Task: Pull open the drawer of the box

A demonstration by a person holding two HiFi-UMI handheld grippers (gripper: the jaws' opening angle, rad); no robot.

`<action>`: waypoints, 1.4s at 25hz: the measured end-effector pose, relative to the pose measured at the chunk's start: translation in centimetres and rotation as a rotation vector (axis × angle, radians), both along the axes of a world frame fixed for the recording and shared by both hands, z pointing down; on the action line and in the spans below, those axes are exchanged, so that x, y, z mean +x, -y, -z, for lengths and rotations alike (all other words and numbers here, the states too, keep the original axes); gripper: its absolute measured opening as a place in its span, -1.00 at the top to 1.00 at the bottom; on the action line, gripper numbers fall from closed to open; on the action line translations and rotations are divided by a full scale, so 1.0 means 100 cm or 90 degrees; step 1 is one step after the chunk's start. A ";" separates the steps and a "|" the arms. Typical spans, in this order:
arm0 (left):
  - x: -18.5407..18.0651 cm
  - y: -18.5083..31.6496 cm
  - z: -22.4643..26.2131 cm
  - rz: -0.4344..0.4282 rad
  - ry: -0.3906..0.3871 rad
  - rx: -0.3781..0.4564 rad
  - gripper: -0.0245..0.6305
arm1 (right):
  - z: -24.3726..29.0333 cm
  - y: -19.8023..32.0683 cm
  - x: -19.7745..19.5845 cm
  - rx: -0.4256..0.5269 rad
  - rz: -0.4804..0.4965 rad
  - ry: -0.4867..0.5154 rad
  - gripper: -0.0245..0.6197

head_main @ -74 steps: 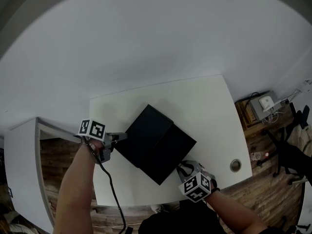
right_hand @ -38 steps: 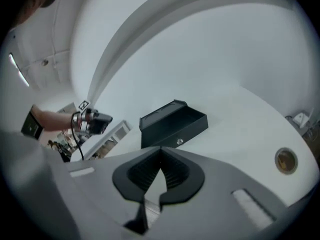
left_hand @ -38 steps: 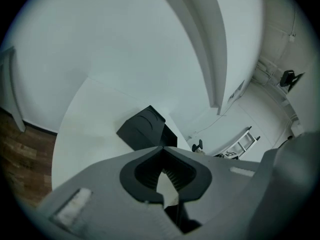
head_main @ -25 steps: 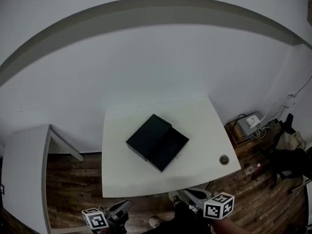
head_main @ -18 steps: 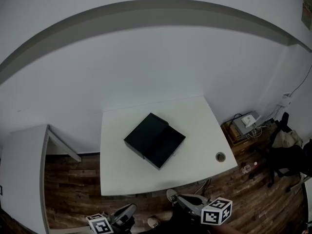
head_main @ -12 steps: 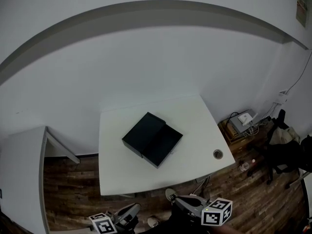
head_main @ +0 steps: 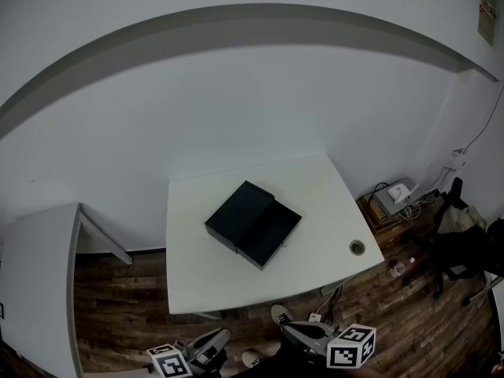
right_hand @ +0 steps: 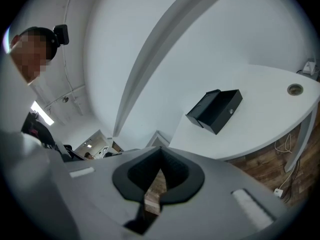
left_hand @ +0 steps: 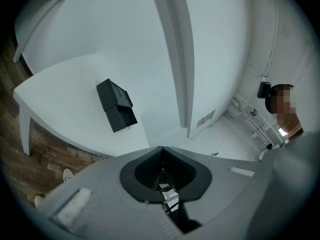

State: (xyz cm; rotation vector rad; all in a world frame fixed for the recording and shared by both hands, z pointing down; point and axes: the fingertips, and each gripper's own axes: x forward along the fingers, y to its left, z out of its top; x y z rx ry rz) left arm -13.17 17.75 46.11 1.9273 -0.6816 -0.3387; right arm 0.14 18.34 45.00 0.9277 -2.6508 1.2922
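Observation:
The black box (head_main: 239,213) lies slantwise on the white table (head_main: 315,203), its drawer (head_main: 272,234) drawn out toward the front right. The left gripper view shows the box (left_hand: 116,111) far off, and so does the right gripper view (right_hand: 215,110). Both grippers hang well short of the table's front edge, over the wooden floor. My left gripper (head_main: 223,337) is at the bottom left and my right gripper (head_main: 287,329) at the bottom middle. In their own views the left gripper (left_hand: 161,149) and the right gripper (right_hand: 160,149) have jaws meeting at the tips, nothing between them.
A round cable hole (head_main: 357,247) sits near the table's front right corner. A second white desk (head_main: 35,282) stands at the left. At the right are a wooden crate with devices (head_main: 398,195) and a dark chair (head_main: 465,250). A shoe (head_main: 281,315) shows below the table.
Three seconds ago both grippers were at the box on the table; now they are drawn back off it. Over the last second they stay at the bottom edge and the table sits slightly farther.

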 end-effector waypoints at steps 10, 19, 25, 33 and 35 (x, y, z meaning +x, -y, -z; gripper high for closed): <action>-0.010 -0.002 -0.001 0.003 -0.002 0.000 0.91 | -0.001 -0.002 -0.015 -0.003 0.014 -0.006 0.91; -0.014 0.000 0.002 0.006 -0.002 0.003 0.91 | -0.001 0.000 -0.020 0.000 0.024 -0.010 0.91; -0.015 0.000 0.001 0.011 -0.002 0.003 0.91 | 0.000 0.001 -0.019 0.001 0.029 -0.011 0.91; -0.013 -0.001 0.003 0.008 -0.003 0.001 0.91 | 0.001 0.000 -0.018 0.002 0.028 -0.010 0.91; -0.013 -0.001 0.003 0.008 -0.003 0.001 0.91 | 0.001 0.000 -0.019 0.002 0.029 -0.009 0.91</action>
